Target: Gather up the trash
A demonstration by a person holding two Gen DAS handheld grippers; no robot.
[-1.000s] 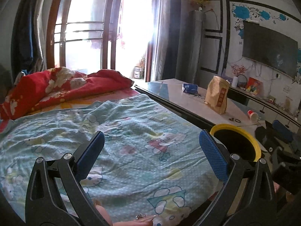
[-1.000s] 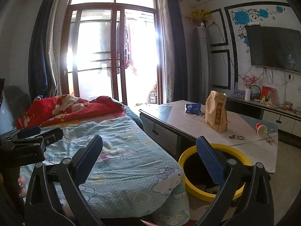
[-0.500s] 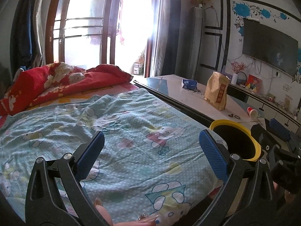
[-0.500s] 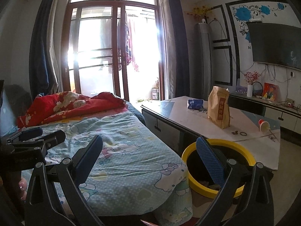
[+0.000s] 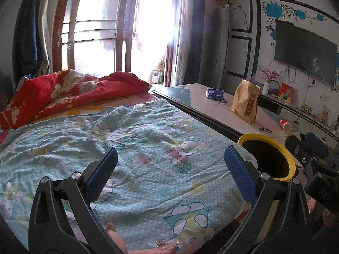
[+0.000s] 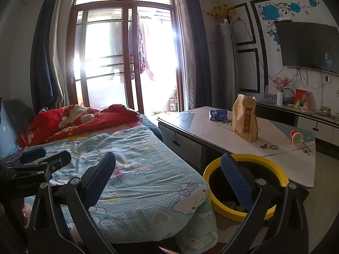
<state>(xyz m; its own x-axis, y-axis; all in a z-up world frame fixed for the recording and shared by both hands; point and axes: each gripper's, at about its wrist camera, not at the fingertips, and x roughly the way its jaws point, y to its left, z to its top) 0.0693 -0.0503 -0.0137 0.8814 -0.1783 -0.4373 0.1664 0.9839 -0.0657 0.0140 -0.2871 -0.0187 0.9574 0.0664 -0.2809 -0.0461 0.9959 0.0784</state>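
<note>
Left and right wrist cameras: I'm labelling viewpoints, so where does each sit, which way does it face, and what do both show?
Left wrist: sits on the left gripper above the bed's blue blanket, facing the window; its open fingers and a fingertip at the bottom edge show.
Right wrist: sits on the right gripper by the bed's edge, over the yellow-rimmed bin; its open fingers show, with the left gripper at far left.
Shared: bin, brown paper bag, red cup, red quilt.

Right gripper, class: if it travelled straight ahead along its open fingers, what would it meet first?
Probably the teal cartoon-print blanket on the bed, which fills the gap ahead of the right gripper. The yellow-rimmed black bin sits off to its right. Depth is uncertain.
</note>
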